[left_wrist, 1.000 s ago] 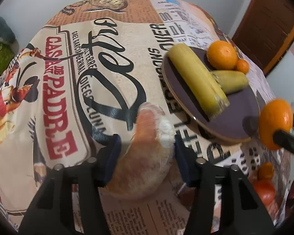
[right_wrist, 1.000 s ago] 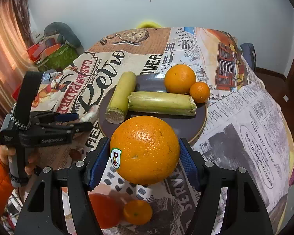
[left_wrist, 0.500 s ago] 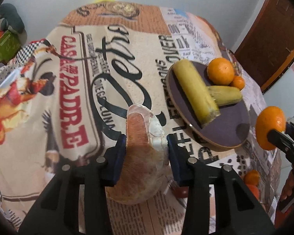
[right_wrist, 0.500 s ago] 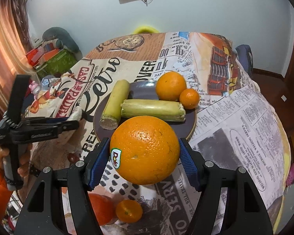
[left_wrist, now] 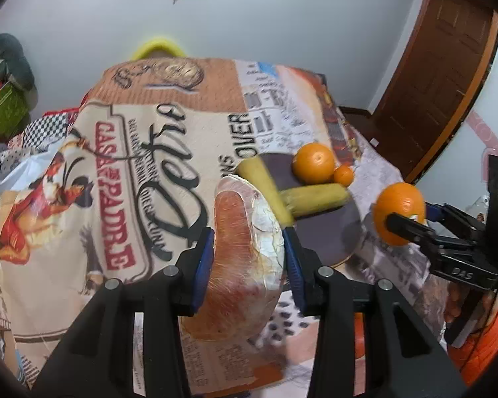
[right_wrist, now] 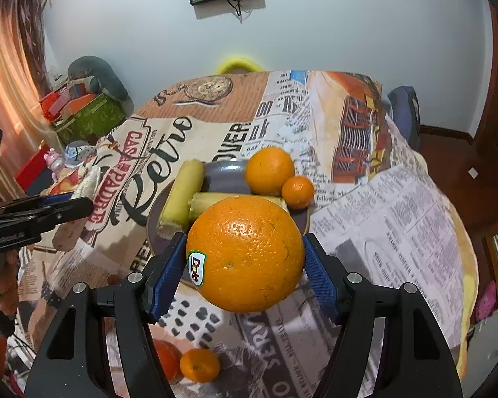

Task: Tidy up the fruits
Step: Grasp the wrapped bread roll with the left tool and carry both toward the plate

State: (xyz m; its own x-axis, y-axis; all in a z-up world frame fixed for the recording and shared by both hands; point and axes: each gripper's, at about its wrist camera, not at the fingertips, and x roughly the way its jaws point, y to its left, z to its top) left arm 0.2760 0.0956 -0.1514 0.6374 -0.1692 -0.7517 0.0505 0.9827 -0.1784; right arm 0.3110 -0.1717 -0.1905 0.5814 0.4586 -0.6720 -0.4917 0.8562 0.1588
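My left gripper point(left_wrist: 247, 248) is shut on a wrapped pomelo wedge point(left_wrist: 242, 258) and holds it above the printed tablecloth, left of the dark plate point(left_wrist: 328, 232). My right gripper point(right_wrist: 245, 265) is shut on a large orange with a sticker point(right_wrist: 245, 252), held in the air in front of the plate point(right_wrist: 222, 175). The plate holds two yellow-green stalk pieces point(right_wrist: 182, 195), an orange point(right_wrist: 269, 169) and a small mandarin point(right_wrist: 297, 191). The right gripper and its orange point(left_wrist: 400, 212) also show in the left wrist view.
A small mandarin point(right_wrist: 199, 364) and a red-orange fruit point(right_wrist: 166, 358) lie on the cloth near the front edge. Boxes and clutter point(right_wrist: 83, 116) stand beyond the table's left side. A wooden door point(left_wrist: 438, 76) is at the right.
My left gripper has closed on the pomelo wedge and lifted it off the cloth. My right gripper has risen a little with the orange still in it.
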